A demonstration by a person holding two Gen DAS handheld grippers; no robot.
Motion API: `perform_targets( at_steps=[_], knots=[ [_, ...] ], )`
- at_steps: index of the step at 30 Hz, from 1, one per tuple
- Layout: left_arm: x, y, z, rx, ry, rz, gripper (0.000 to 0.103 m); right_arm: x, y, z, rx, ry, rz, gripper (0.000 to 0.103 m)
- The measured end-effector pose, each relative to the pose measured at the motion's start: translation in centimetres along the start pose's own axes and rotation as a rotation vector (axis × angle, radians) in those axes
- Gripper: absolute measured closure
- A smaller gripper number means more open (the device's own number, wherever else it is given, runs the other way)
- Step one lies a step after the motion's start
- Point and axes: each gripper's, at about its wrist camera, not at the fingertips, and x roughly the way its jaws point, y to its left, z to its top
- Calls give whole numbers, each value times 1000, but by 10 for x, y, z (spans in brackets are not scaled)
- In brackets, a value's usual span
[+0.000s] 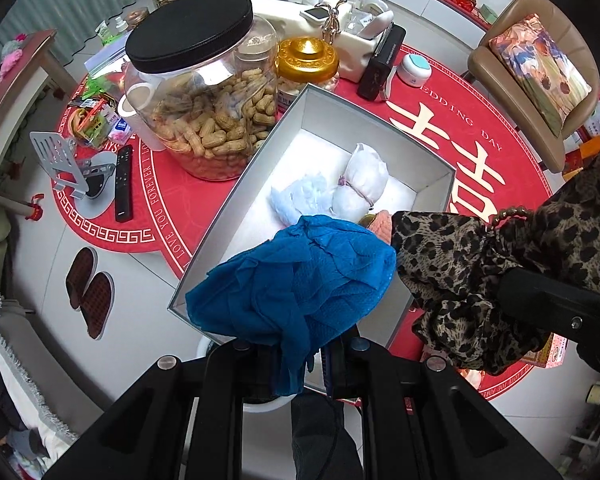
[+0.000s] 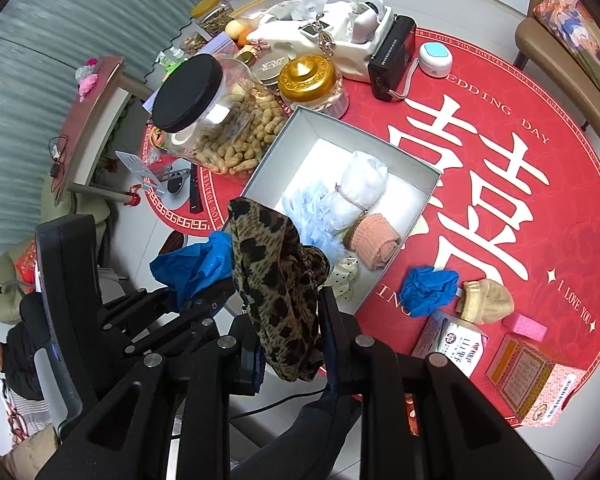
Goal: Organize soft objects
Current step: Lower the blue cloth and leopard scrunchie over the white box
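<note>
Left wrist | left gripper (image 1: 296, 354) clamps blue cloth (image 1: 296, 280) | right gripper (image 2: 288, 344) clamps leopard scarf (image 2: 280, 280)

bright even indoor light; glare on box floor (image 1: 320, 184); heavy fisheye bending, dark corners.

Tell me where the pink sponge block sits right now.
In the right wrist view, the pink sponge block lies on the red mat at lower right, between the beige knit item and the pink printed box.
</note>
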Motion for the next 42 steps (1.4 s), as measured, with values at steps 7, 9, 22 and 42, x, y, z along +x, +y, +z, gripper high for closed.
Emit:
perform_targets(
  at_steps=[7,9,22,42],
  knots=[
    [8,1,6,4,10,9,87,8,-5,9,14,8,-14,78],
    [11,1,8,4,12,14,87,10,-5,11,12,11,-17,78],
    [26,4,18,-9,30,29,87,34,-8,24,15,42,-45,78],
    [41,-1,24,7,62,43,87,53,-2,42,-2,52,-49,78]
  ],
)
